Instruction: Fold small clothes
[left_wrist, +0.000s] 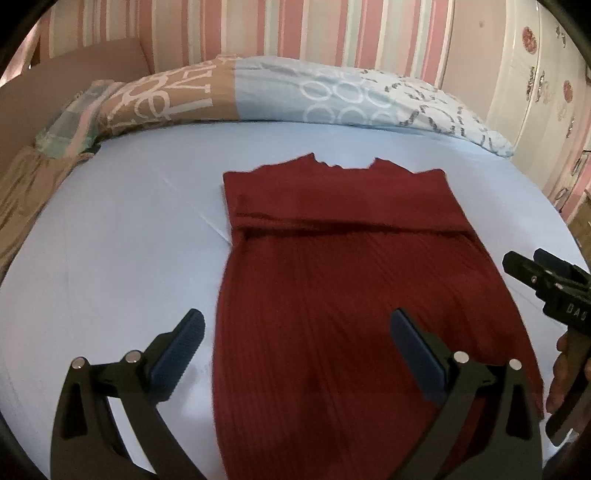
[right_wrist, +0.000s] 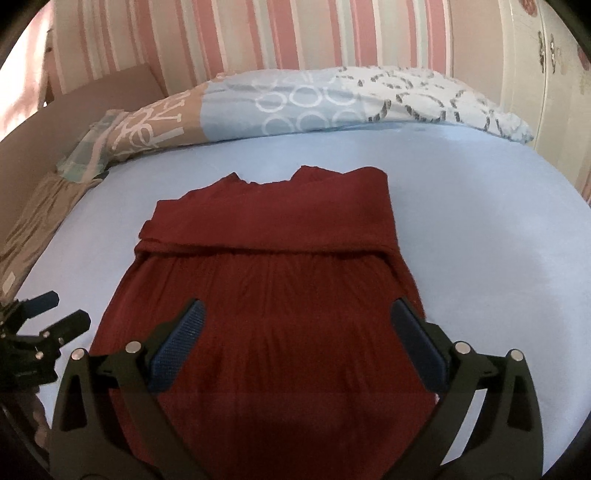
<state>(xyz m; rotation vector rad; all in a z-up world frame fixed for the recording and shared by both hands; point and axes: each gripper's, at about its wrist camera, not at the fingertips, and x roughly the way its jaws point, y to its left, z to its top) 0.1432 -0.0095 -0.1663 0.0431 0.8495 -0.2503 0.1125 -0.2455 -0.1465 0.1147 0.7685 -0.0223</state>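
the bed, under a pale blue sheet, fills both views, with a patterned pillow along its far edge against striped wallpaper. the dark red ribbed garment lies flat mid-bed, neckline at the far end, a band of it folded across just near of the shoulders. the left tool hangs over the garment's near left edge, jaws spread with nothing between them; the right tool sits over the near right part, also spread wide and empty.

risk, as i judge it: a pinch that takes only the top layer would drag the ribbed knit and pull the cross fold askew, and uneven lifts by the two tools would skew the next fold.

the garment's near hem is cut off by the frame and tool bodies. whether sleeves are tucked under that band cannot be told.
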